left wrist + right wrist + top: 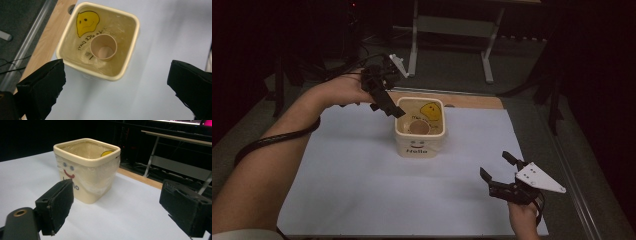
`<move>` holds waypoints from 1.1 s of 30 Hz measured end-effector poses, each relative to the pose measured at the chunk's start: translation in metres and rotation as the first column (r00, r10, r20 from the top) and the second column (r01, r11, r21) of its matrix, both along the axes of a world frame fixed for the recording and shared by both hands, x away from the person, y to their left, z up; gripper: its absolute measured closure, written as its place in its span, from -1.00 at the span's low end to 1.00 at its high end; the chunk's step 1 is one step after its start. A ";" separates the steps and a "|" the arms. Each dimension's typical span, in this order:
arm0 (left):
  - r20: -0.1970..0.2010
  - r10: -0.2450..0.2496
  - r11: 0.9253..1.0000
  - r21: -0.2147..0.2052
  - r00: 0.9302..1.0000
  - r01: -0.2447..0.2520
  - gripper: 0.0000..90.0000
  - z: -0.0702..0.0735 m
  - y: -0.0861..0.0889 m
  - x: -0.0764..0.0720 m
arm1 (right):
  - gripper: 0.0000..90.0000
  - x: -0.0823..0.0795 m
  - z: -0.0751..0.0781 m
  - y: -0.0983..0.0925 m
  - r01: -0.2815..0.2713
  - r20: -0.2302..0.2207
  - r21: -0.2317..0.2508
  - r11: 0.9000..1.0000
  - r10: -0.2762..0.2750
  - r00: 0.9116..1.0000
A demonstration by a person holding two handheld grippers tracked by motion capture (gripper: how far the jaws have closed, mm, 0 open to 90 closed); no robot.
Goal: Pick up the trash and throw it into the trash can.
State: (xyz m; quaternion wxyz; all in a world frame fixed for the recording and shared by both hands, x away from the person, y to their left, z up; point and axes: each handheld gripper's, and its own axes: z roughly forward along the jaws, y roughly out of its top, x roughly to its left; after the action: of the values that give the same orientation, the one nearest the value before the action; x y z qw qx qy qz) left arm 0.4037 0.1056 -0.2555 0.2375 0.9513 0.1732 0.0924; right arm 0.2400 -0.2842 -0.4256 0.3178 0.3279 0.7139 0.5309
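- A cream square bin (420, 131) with a clear plastic liner stands near the middle of the high view, on the white sheet (362, 175) that covers the counter (472, 101); its front bears a smile and the word "Hello".
- A brown paper cup (419, 128) sits inside the bin on its floor, mouth up; in the left gripper view it lies at the centre (103, 46), just beside a yellow smiley face (87, 22) printed on the inner wall.
- The left tool (388, 106) hangs at the bin's upper-left rim in the high view. Its jaws are spread wide with nothing between them, the cup well below.
- The right tool (499, 170) rests in the lower right of the high view, well apart from the bin, released with its jaws wide and empty.
- In the right gripper view the bin (86, 168) stands upright at centre left, seen between the two black jaws.
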 end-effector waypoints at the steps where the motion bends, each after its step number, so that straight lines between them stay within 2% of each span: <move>1: 0.003 -0.003 1.000 0.009 1.000 0.003 -0.95 -0.001 0.002 -0.002 | -0.73 0.000 0.000 0.000 0.000 -0.001 0.000 1.000 0.000 1.000; 4: 0.005 -0.004 1.000 0.015 1.000 0.004 -0.94 -0.004 0.009 -0.008 | -0.73 0.000 0.000 0.000 0.001 -0.001 0.000 1.000 -0.001 1.000; 11: -0.013 0.001 1.000 -0.002 1.000 -0.001 -0.94 -0.013 0.026 -0.020 | -0.73 0.000 0.000 0.000 -0.001 0.000 -0.001 1.000 0.001 1.000; 25: -0.012 0.016 0.997 -0.078 1.000 -0.017 -0.94 -0.022 0.059 -0.046 | -0.73 0.000 -0.001 0.001 -0.001 -0.006 0.001 1.000 0.001 1.000; 27: -0.001 0.023 0.997 -0.075 1.000 -0.023 -0.94 -0.024 0.064 -0.050 | -0.73 0.000 -0.001 0.001 -0.001 -0.007 0.001 1.000 0.001 1.000; 30: -0.013 0.038 0.996 -0.078 0.999 -0.039 -0.94 -0.029 0.071 -0.054 | -0.73 0.000 -0.001 0.002 -0.001 -0.008 -0.001 1.000 0.001 1.000; 33: -0.008 0.047 0.996 -0.073 0.999 -0.047 -0.94 -0.033 0.076 -0.058 | -0.73 0.000 -0.001 0.002 -0.001 -0.008 -0.002 1.000 0.001 1.000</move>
State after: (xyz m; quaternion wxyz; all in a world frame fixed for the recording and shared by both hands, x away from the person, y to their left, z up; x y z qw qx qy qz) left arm 0.3455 0.1818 -0.2887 0.2696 0.9379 0.1995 0.0888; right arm 0.2402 -0.2825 -0.4266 0.3150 0.3293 0.7158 0.5292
